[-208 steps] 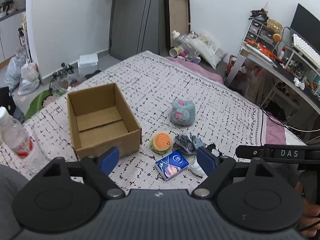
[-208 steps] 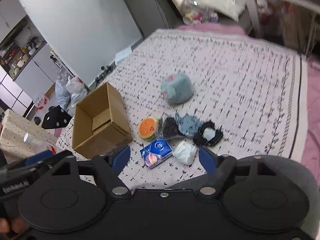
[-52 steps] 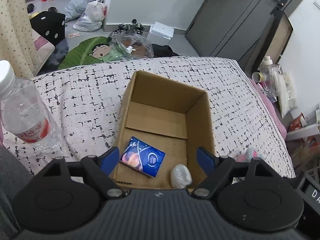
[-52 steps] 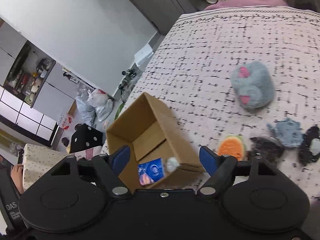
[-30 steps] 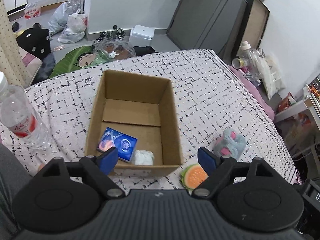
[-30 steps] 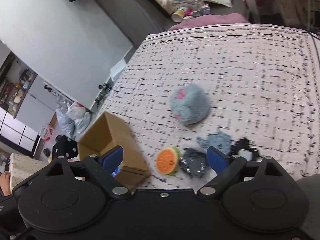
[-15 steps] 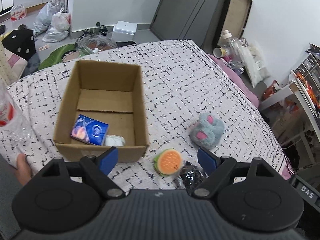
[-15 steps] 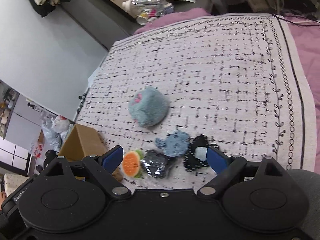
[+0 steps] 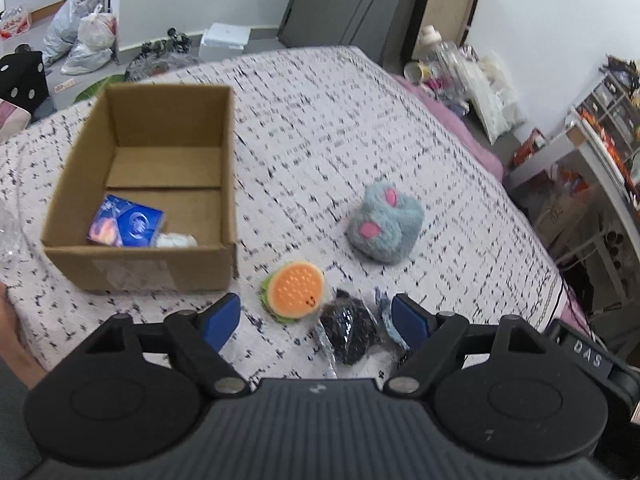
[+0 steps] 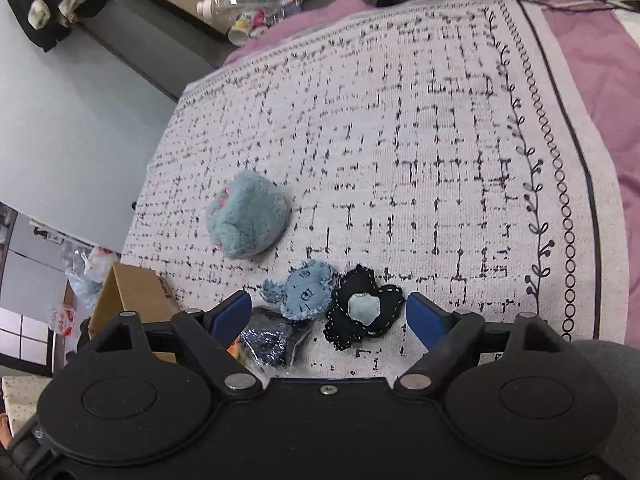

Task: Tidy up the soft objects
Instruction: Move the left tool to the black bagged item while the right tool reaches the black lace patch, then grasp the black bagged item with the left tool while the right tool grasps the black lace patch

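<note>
The cardboard box (image 9: 140,184) stands near the left edge of the bed (image 9: 320,128), and two things already lie in its near end: a blue tissue pack (image 9: 126,227) and a small white bundle (image 9: 176,241) touching it. The rest of its floor is bare, so by my reckoning the sorting is under halfway.

Five pieces are left on the bedspread. The burger plush (image 9: 293,291) sits just beside the box's near right corner, bun face up. A dark glittery pouch (image 9: 348,334) lies next to it toward the near edge. Beyond that are a blue fabric patch (image 10: 306,290) and a black patch with a pale centre (image 10: 362,312), touching each other. The grey-blue furry plush (image 9: 385,227) lies well apart, nearer the middle of the bed.

The box's long axis runs from the near edge toward the far one, open side up. The furry plush is roundish, its pink-marked face turned toward the box; I cannot tell a long axis.

The left gripper (image 9: 316,318) hangs over the burger and pouch, the right gripper (image 10: 328,314) over the two patches. Both sets of fingers have just been closing slightly yet stand wide and grip nothing.
</note>
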Tool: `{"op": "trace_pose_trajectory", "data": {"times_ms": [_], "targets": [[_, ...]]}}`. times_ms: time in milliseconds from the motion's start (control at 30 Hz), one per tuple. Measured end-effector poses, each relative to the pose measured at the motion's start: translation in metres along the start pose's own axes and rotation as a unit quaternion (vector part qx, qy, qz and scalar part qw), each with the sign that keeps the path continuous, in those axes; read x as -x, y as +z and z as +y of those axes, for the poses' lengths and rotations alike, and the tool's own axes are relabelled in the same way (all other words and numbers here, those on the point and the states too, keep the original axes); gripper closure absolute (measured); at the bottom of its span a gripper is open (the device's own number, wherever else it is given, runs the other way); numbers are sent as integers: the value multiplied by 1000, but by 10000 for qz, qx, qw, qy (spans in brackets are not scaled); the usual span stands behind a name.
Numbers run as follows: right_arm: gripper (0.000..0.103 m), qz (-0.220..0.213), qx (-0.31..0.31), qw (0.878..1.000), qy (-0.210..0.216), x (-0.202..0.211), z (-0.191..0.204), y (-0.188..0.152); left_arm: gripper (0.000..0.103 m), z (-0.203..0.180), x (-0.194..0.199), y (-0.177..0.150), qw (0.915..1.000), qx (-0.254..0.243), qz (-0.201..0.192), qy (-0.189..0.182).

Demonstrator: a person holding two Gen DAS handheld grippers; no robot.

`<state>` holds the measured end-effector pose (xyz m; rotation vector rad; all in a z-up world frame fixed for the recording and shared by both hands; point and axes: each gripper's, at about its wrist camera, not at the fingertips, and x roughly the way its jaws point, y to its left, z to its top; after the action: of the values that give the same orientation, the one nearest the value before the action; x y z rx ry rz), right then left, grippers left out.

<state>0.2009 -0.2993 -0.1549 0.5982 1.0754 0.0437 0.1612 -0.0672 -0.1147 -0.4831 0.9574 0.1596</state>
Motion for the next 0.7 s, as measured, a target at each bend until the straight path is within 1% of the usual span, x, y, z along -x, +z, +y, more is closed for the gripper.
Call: {"op": "trace_pose_trajectory", "data": {"times_ms": [100, 200, 267, 333, 467, 533, 633, 700], "targets": [[20, 226, 6, 9997, -60, -13, -1, 4, 24, -4, -13, -5, 9999, 13, 123, -36], [21, 472, -150, 9987, -96, -28, -6, 9, 27, -10, -25, -10, 9997, 1, 219, -53], [27, 588, -293, 9978, -134, -35, -10, 11, 27, -12, -32, -13, 9996, 38, 265, -92], [31, 698, -438, 9965, -146, -43, -13, 13, 28, -14, -40, -14, 9993, 89, 321, -145], [34, 825, -574, 9946, -265, -55, -16, 13, 31, -16, -57, -16, 9988, 181, 428, -147], [35, 843, -643, 9938, -343, -60, -17, 13, 32, -18, -65, -17, 9986, 198, 468, -150], [39, 841, -786, 9921, -496, -69, -18, 13, 36, -20, -77, -20, 9982, 255, 527, -111], [39, 844, -837, 9914, -539, -73, -20, 13, 38, -19, -86, -21, 9977, 313, 595, -124]]}}
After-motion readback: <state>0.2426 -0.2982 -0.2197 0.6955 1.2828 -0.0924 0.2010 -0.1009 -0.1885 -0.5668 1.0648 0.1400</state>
